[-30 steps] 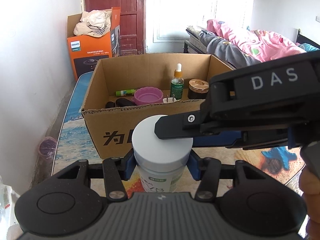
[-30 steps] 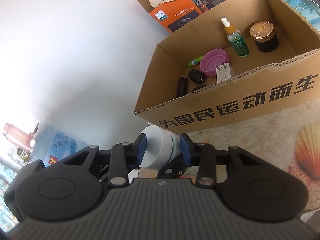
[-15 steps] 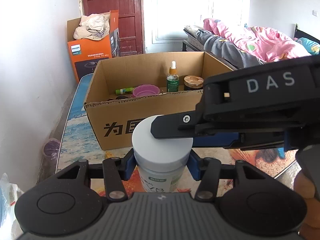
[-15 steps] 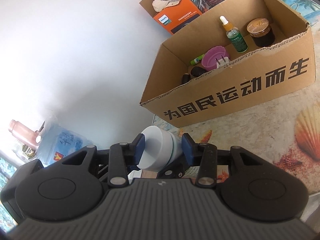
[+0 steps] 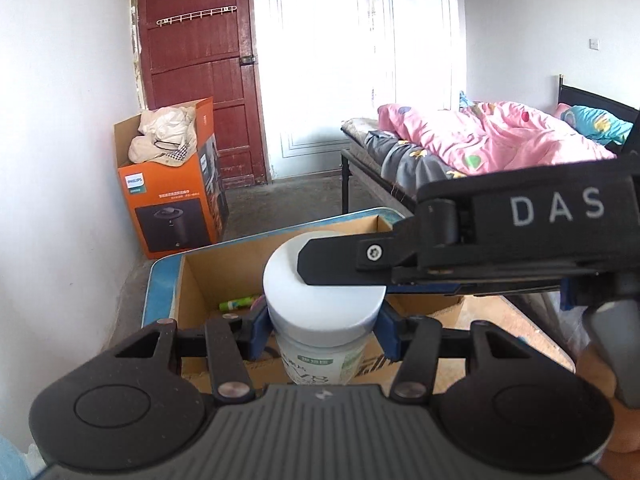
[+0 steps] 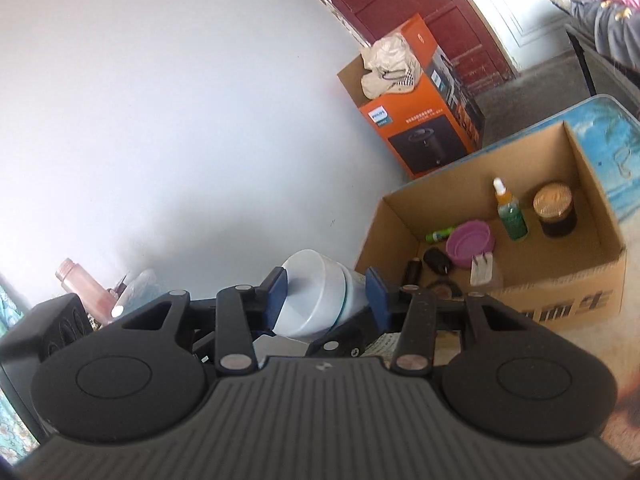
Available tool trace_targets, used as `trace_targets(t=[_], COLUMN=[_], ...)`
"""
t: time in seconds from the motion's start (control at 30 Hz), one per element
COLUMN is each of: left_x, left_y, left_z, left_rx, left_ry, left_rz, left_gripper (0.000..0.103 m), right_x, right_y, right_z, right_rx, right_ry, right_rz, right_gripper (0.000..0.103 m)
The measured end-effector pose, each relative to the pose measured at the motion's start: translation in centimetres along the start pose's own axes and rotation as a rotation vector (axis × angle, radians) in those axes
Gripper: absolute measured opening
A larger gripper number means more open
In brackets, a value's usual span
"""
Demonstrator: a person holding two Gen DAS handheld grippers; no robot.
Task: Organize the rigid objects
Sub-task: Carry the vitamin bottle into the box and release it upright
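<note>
White jar (image 5: pixel 322 322) upright, lid up.

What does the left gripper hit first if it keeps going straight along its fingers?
The left gripper is shut on the white-lidded jar. Straight ahead, the jar would likely pass over the cardboard box's near edge and reach its far wall. Depth is hard to judge.

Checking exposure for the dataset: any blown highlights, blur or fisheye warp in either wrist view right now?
Left wrist: white door behind the bed is overexposed with its panel detail washed out, door frames bow from fisheye, and the jar is sharp. Right wrist: wall shows bright haze, the cardboard box front lettering is smeared, corners vignette black.
</note>
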State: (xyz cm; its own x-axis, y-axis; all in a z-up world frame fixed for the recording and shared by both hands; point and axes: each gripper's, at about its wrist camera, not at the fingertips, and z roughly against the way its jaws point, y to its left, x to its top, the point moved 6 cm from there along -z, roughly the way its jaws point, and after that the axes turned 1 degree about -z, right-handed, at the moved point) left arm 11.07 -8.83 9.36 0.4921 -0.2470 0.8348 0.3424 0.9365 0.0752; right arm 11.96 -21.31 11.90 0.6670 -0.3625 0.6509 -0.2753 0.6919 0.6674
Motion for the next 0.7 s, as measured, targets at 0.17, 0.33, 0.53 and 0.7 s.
trace_targets(t=[0.17, 0.33, 0.53, 0.7], left_x=[3.9, 4.0, 0.8, -0.4], left_y=[-1.1, -2.5, -2.6, -2.7], left_z=[-4.6, -11.4, -18.0, -20.6], left_rx=[-0.079, -0.131, -0.155, -0.163], left_ry=[0.036, 0.148, 0.277, 0.333], left_rz=[0.018, 0.042, 0.074, 0.092], left_gripper=[0.054, 0.054, 0.054, 0.054], right_x=[4.7, 6.5, 5.1, 4.2], right_y=[-3.0, -9.0, -15.0, -16.9], right_z=[-0.6, -2.9, -6.8, -8.6], right_rx=[-0.046, -0.111, -0.168, -0.211], right_ry=[-0.014, 0.049, 0.141, 0.174], right_rz=[-0.005, -0.066, -0.112, -0.078], right_gripper=[0.044, 0.045, 0.045, 0.045])
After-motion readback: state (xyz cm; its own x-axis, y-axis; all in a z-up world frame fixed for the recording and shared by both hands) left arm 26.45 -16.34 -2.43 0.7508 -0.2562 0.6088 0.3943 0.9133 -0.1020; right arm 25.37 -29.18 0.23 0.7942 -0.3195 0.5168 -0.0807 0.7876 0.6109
